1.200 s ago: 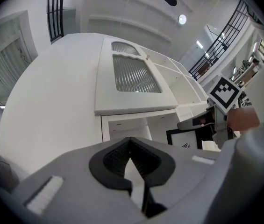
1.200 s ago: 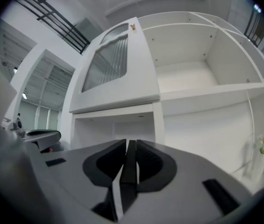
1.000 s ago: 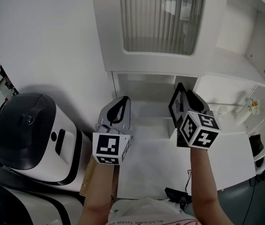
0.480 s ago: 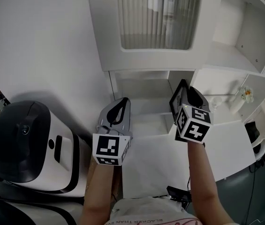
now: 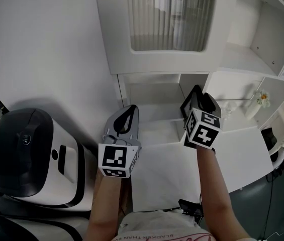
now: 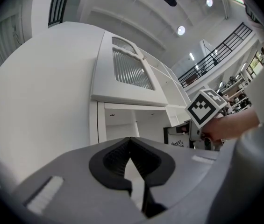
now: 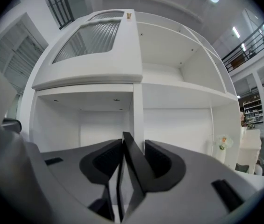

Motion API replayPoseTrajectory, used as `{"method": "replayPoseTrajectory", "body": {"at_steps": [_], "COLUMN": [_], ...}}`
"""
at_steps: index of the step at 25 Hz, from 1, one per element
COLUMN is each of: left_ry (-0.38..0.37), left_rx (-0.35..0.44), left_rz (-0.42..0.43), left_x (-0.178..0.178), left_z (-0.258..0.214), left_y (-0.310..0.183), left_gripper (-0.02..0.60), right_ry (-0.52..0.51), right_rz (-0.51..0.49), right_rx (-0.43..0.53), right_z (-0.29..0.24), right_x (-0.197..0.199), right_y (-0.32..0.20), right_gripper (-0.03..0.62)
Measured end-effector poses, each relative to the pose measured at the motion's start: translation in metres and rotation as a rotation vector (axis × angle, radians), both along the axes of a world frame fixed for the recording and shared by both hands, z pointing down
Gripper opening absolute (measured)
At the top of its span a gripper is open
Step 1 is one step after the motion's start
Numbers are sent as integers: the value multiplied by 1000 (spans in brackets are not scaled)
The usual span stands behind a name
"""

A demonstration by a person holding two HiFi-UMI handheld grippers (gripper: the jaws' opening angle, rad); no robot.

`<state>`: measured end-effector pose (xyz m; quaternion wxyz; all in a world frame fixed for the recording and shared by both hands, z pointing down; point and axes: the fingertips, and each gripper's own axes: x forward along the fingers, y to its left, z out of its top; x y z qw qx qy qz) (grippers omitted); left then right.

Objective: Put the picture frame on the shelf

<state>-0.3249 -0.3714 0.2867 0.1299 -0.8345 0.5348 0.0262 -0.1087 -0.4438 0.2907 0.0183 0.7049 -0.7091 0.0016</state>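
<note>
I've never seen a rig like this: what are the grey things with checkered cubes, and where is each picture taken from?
No robot: a person holds a two-jaw gripper in each hand; the cubes are part of them. One picture comes from a head camera looking down, the others from cameras on each gripper. The right gripper has a picture frame edge-on between its jaws, which have just been opening, at the white shelf unit. The left gripper is shut and empty. A flower vase stands on a shelf to the right.

Left hand-held gripper [image 5: 131, 108] closed, right hand-held gripper [image 5: 202, 97] jaws just opening, picture frame [image 5: 186, 109] loose between them
</note>
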Motion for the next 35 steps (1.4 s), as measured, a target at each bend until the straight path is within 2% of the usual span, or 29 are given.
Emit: {"method": "replayPoseTrajectory", "body": {"at_steps": [5,7,22,25,30,35], "left_ry": [0,0,-9,-8,-7,-24], "left_rx": [-4,-4,-15,-17,-23,-24], "left_rz": [-10,-15,-28,-28,-18,-7], "left_x": [-6,-8,-17,-17,-14,-6], "left_z": [3,2,4,4,6,14], "left_y": [-1,-2,-7,-5,0,7], "left_gripper": [8,8,8,8,8,8], "right_ry": [-7,-14,0,11,4,8], "right_rz": [55,69,172,170,152,101], "right_rx": [31,38,4,-2,10,33], "right_z": [-5,-6,5,5,3,-2], "right_x": [1,1,0,-1,-1,-2], "right_y": [-12,-17,-56,-59,-54,-33], "right_gripper": [214,232,252,258,314,325]}}
